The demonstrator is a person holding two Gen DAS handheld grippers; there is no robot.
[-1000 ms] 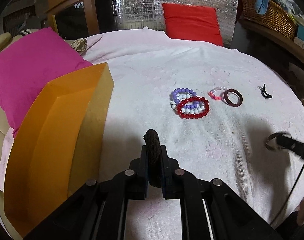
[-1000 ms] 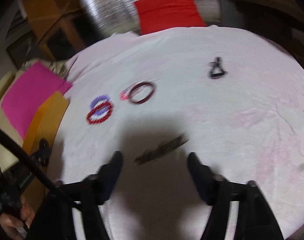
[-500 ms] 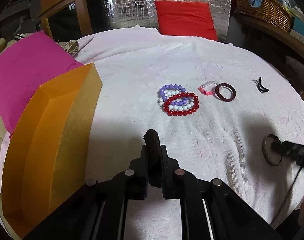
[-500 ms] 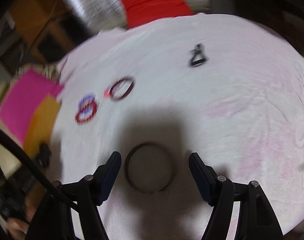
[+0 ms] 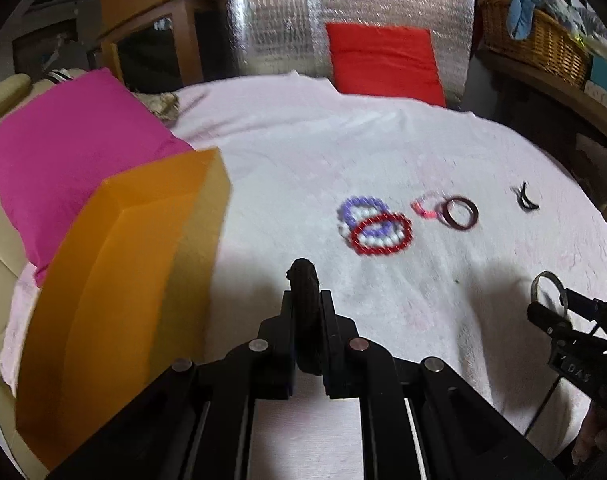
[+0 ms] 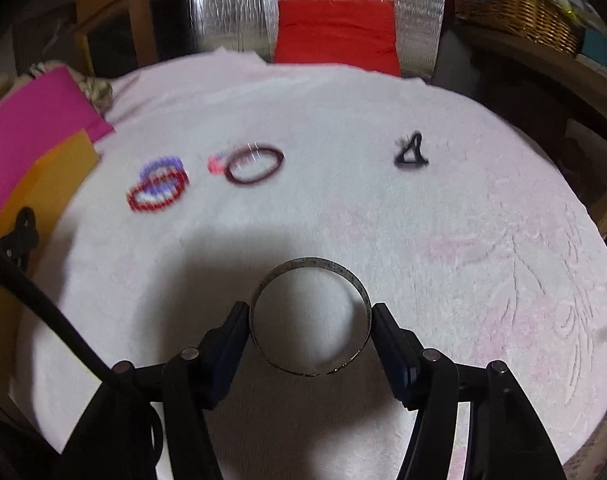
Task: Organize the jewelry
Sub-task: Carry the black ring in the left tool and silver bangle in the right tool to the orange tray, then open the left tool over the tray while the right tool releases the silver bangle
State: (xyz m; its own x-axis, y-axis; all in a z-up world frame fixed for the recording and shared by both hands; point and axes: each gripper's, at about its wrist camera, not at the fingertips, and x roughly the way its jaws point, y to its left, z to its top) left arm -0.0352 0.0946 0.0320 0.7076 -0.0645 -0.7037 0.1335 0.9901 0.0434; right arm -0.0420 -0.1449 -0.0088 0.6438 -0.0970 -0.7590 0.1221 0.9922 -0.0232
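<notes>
The right gripper (image 6: 310,322) carries the only readable writing, "DAS"; its fingers (image 6: 391,346) clasp a metal bangle (image 6: 309,276) above the bed (image 6: 423,240) near its front edge. The left gripper (image 5: 307,312) pinches a dark braided band (image 5: 303,280). Three beaded bracelets (image 5: 377,226) overlap mid-bed beside an orange box (image 5: 115,280).

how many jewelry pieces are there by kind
Beaded bracelets: 4, namely purple, white, red, pink
Bangles: 2, namely dark red bangle, metal bangle in the right gripper
Black hair clip: 1
Dark braided band in the left gripper: 1
Total: 8
</notes>
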